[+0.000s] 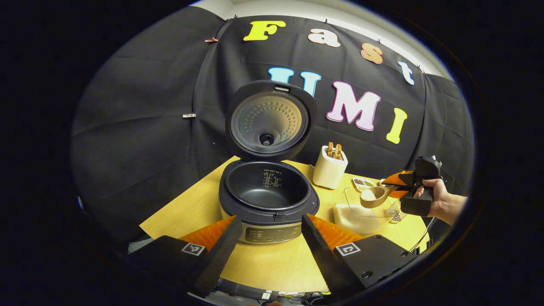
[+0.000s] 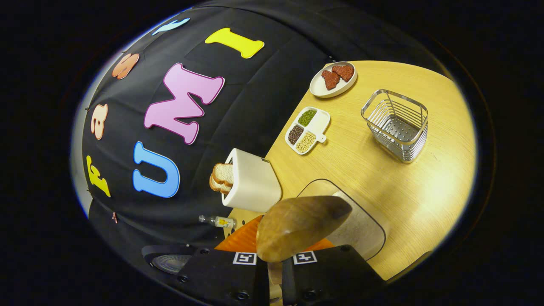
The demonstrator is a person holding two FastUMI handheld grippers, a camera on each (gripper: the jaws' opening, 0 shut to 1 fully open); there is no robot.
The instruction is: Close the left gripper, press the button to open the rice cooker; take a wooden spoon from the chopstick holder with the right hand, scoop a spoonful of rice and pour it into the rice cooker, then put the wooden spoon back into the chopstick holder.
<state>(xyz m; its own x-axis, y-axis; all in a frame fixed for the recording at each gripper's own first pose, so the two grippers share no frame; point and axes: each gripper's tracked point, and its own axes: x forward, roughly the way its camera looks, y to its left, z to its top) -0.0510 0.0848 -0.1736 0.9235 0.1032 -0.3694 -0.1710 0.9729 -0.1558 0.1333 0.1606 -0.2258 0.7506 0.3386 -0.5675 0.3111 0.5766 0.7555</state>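
The rice cooker stands in the middle of the table with its lid raised and its dark inner pot bare. My left gripper hovers open in front of the cooker's control panel, fingers spread wide to either side. Off to the right, a hand holds my right gripper, shut on the handle of the wooden spoon. Its bowl carries white rice above the clear rice container. In the right gripper view the spoon's underside sits close over my right gripper and the rice container.
A white toaster with bread stands behind the container. The wire chopstick holder, a divided dish of beans and a plate with red pieces sit farther along the wooden table. A small bottle lies by the wall.
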